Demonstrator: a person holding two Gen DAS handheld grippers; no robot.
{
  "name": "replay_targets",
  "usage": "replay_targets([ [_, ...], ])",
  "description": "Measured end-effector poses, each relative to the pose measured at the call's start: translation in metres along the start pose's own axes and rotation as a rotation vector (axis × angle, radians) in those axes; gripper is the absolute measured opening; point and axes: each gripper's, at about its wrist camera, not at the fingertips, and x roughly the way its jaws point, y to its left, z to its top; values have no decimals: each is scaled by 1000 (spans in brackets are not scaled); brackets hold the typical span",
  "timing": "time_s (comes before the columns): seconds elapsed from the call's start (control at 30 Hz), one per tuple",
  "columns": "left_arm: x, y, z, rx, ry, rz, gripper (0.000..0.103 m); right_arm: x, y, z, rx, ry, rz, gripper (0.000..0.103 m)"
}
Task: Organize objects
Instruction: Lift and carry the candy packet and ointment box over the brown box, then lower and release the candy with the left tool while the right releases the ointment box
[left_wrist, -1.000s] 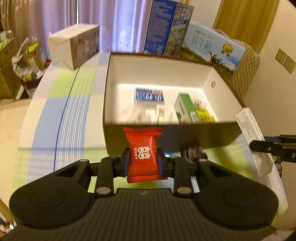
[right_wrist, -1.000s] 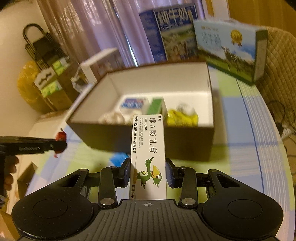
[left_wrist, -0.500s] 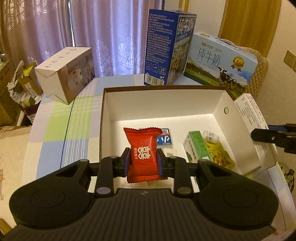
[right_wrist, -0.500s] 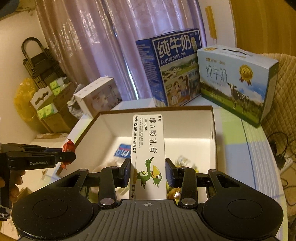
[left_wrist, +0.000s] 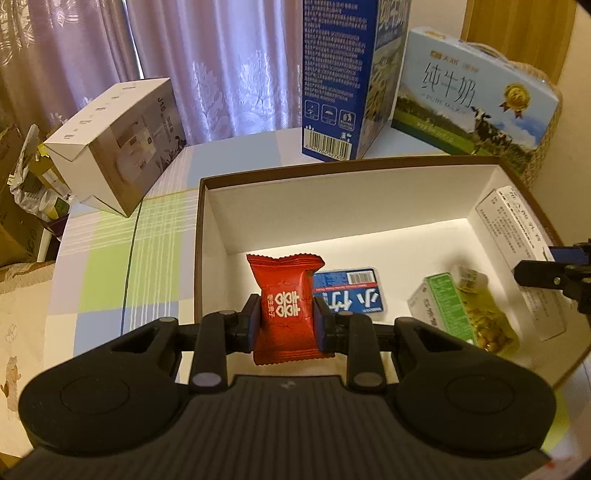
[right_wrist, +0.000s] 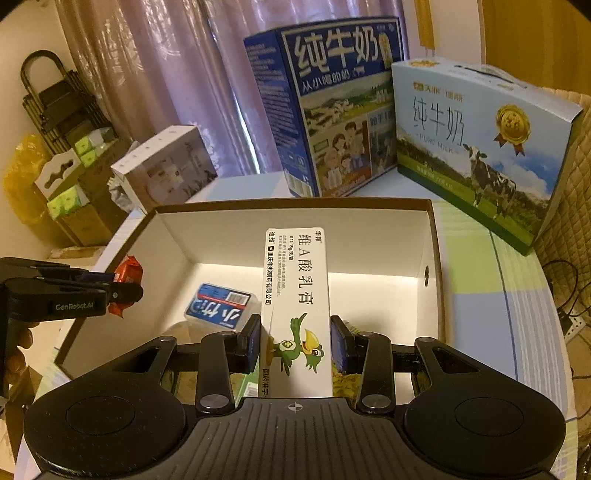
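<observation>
A red candy (left_wrist: 286, 308) is clamped upright between the fingers of the left gripper (left_wrist: 286, 325), which is held over the near left part of the open box (left_wrist: 369, 206). A tall white carton (right_wrist: 297, 310) printed with a green bird is pinched between the fingers of the right gripper (right_wrist: 295, 345), held above the box's near edge with its long side pointing toward 12 o'clock. In the left view the right gripper is seen at 3 o'clock, over the box's right wall. In the right view the left gripper and its candy are seen at 9 o'clock, over the left wall. On the box floor a blue pack (left_wrist: 347, 291) lies flat near the centre, with a green packet (left_wrist: 443, 306) and a yellow packet (left_wrist: 484, 314) touching each other toward 3 o'clock of it. On the checked counter (left_wrist: 122, 258), a dark blue milk case (right_wrist: 332, 107) and a light blue milk case (right_wrist: 480, 147) stand at 12 o'clock beyond the box. A white box (left_wrist: 118, 144) lies at 10 o'clock.
</observation>
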Motion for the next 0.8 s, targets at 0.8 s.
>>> replay_targets([
  [0.8,41,-8,35,70,-10,18,55,44,-22,17,69,45,-12,35],
])
